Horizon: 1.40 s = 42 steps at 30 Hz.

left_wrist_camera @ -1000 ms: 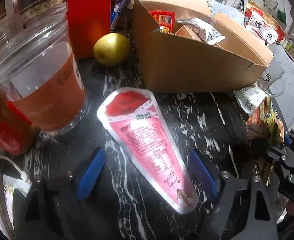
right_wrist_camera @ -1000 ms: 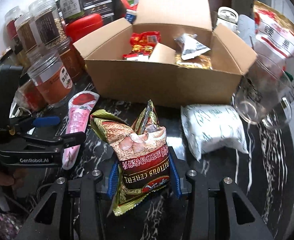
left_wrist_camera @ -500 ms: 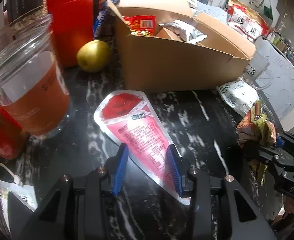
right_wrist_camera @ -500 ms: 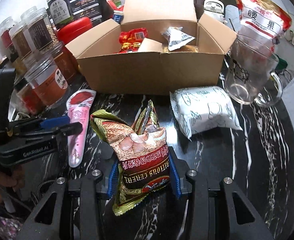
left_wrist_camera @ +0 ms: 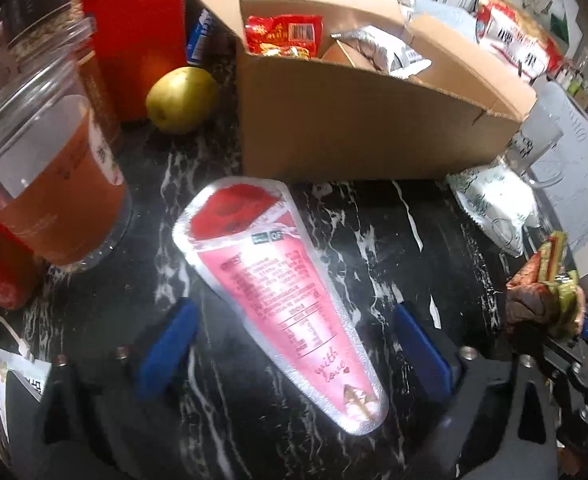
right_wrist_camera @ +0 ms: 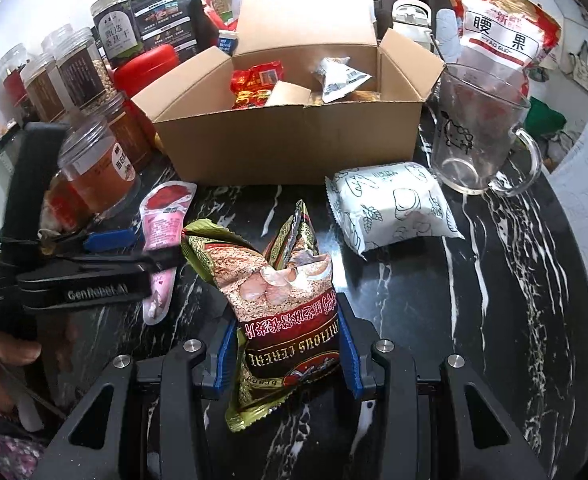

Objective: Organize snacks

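**Inspector A:** The left gripper (left_wrist_camera: 294, 344) is recorded low over the black marble table (left_wrist_camera: 374, 248). Its jaws are opening and stand wide. The pink cone-shaped packet (left_wrist_camera: 281, 292) lies flat on the table between the blue pads (left_wrist_camera: 169, 344), touched by neither. Its broad red end is turned toward the cardboard box (left_wrist_camera: 358, 128).

**Inspector B:** Confirmed. The right gripper (right_wrist_camera: 285, 356) is noted pinched on a brown and green cereal bag (right_wrist_camera: 277, 300); both pads are pressed against its lower half, and the torn top is splayed above them.

**Inspector A:** Position of the box?

**Inspector B:** It is set at the far side of the table with flaps open. A red packet (right_wrist_camera: 255, 84) and a silver packet (right_wrist_camera: 336, 76) are seen inside. A white patterned packet (right_wrist_camera: 390, 204) is lying just in front of its right corner, beside a glass mug (right_wrist_camera: 478, 136).

**Inspector A:** To the left of the pink packet a clear jar with orange-brown contents (left_wrist_camera: 49, 168) is observed, and beyond it a yellow-green fruit (left_wrist_camera: 181, 98) near a red container (left_wrist_camera: 133, 32).

**Inspector B:** A hand (right_wrist_camera: 1, 356) is visible on the left gripper's handle.
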Tool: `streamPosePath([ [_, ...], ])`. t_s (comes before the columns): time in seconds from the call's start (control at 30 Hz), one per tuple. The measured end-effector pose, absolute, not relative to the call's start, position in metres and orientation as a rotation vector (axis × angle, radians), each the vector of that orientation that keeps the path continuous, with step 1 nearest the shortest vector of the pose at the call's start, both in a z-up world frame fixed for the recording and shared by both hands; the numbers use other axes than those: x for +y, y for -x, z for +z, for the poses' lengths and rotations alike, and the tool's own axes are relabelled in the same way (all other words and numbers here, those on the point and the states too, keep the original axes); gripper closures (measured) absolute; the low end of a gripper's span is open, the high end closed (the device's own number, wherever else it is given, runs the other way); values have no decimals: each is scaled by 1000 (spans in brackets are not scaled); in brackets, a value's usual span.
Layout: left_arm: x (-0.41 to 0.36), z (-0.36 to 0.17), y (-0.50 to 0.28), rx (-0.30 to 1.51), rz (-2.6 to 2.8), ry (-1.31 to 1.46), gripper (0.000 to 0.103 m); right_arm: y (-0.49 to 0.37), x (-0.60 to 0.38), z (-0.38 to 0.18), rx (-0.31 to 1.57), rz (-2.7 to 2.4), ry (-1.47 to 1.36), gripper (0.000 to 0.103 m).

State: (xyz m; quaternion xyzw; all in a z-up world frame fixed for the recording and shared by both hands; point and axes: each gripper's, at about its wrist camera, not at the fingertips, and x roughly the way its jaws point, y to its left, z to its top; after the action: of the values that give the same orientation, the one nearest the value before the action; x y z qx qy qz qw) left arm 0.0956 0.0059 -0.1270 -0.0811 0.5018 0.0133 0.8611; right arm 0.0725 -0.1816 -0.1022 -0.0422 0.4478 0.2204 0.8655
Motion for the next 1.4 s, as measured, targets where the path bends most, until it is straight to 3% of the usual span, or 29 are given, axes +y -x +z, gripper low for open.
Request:
streamPosePath([
  [0.3,3,-133,-108,1034,102,101,4,-73,-192,-100,931,434,74,61],
  [0.37,2,-130,-102,992,88,91,21,-73,-194,-100,930,432,69,61],
  [0.4,1,-128,-102,979,92,91,44,-73,-195,-100,930,432,66,61],
  [0.43,-1,-126,-101,968,87,98,49,-73,-196,-101,929,432,64,61],
  [0.73,-26,-128,-94,947,-98,42,58,-70,-200,-101,926,427,52,61],
  [1.1,-41,-123,-77,952,-153,-24,55,-62,-210,-102,935,404,32,61],
  [1.17,-41,-124,-71,948,-143,-22,45,-61,-210,-102,938,403,29,61],
  [1.23,-41,-126,-72,962,-125,-25,21,-60,-211,-102,938,403,28,61],
  [1.27,-39,-128,-75,977,-120,-16,16,-59,-211,-101,937,403,28,61],
  [1.3,-39,-129,-76,987,-111,-19,11,-59,-210,-101,935,403,29,61],
  [1.4,-37,-130,-77,984,-118,-17,11,-57,-210,-100,932,404,30,61],
])
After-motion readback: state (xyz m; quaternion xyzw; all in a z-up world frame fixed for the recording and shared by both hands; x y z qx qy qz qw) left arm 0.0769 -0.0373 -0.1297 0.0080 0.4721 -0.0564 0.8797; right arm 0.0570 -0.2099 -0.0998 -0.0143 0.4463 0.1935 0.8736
